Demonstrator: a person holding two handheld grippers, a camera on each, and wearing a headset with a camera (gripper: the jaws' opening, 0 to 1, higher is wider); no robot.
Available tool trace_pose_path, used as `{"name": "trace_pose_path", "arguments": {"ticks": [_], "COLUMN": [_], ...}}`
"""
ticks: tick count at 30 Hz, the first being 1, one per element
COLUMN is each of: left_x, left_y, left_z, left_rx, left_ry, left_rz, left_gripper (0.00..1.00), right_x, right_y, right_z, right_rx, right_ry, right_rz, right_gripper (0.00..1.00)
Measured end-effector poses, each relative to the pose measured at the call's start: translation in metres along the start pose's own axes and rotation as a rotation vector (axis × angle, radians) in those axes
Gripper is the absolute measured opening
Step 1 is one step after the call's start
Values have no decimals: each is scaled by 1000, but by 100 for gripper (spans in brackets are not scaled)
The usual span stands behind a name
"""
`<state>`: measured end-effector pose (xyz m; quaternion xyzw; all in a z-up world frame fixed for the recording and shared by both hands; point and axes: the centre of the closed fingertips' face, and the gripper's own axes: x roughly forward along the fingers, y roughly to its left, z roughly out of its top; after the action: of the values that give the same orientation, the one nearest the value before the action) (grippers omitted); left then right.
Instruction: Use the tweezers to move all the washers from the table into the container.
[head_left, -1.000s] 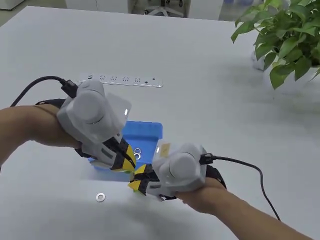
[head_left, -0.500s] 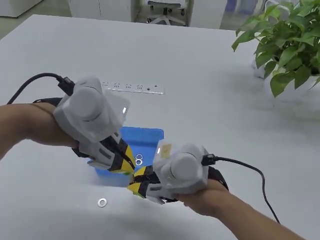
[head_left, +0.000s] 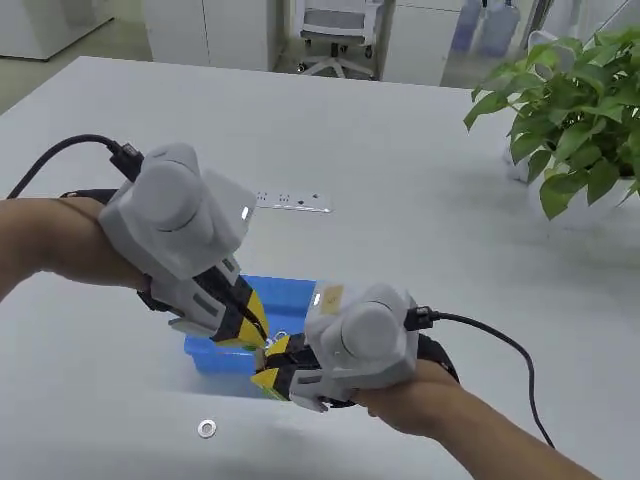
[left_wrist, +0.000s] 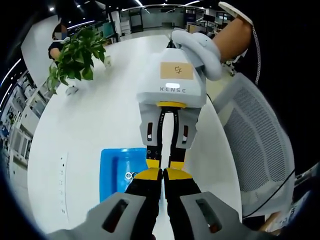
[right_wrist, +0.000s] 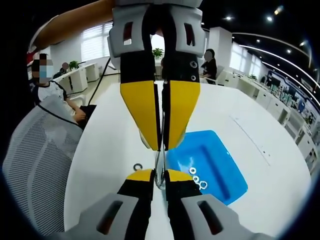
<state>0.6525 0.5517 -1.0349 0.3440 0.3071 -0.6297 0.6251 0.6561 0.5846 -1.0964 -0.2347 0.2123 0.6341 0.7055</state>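
Note:
My left gripper (head_left: 255, 335) and right gripper (head_left: 265, 372) meet tip to tip at the near edge of the blue container (head_left: 292, 294). In the right gripper view, thin metal tweezers (right_wrist: 159, 165) run from the left gripper (right_wrist: 161, 145) down into my right gripper (right_wrist: 160, 175). Both sets of jaws are closed on them. Several washers (right_wrist: 197, 179) lie inside the container (right_wrist: 217, 160). One loose washer (right_wrist: 137, 166) lies on the white table beside it, and it is the washer (head_left: 206, 428) in front of the container in the head view. From the left gripper (left_wrist: 162, 174), the right gripper (left_wrist: 162, 161) points straight at it.
A white power strip (head_left: 290, 202) lies on the table beyond the container. A potted plant (head_left: 570, 110) stands at the far right. Cables trail from both grippers. A mesh office chair (left_wrist: 255, 145) stands at the table's edge.
The head camera has tipped, so everything sits lower in the picture. The two grippers stay tip to tip at the container's near edge. The loose washer has not moved.

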Motion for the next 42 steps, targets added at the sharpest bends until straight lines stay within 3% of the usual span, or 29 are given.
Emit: {"name": "trace_pose_path", "arguments": {"ticks": [18,30,42], "left_x": [-16,-11,3], "left_y": [24,45,58], "left_z": [2,-8,-30], "left_rx": [22,27,12], "left_ry": [-5,-4,14], "left_rz": [39,60,56], "left_gripper": [6,6,6], "right_x": [-2,11,32], "right_y": [-28,-50,-61], "right_z": [17,12,0], "right_rx": [-34,-49,-46], "right_ry": [2,5,7], "right_rz": [-17,-22,-5], "right_gripper": [10,10,10]}}
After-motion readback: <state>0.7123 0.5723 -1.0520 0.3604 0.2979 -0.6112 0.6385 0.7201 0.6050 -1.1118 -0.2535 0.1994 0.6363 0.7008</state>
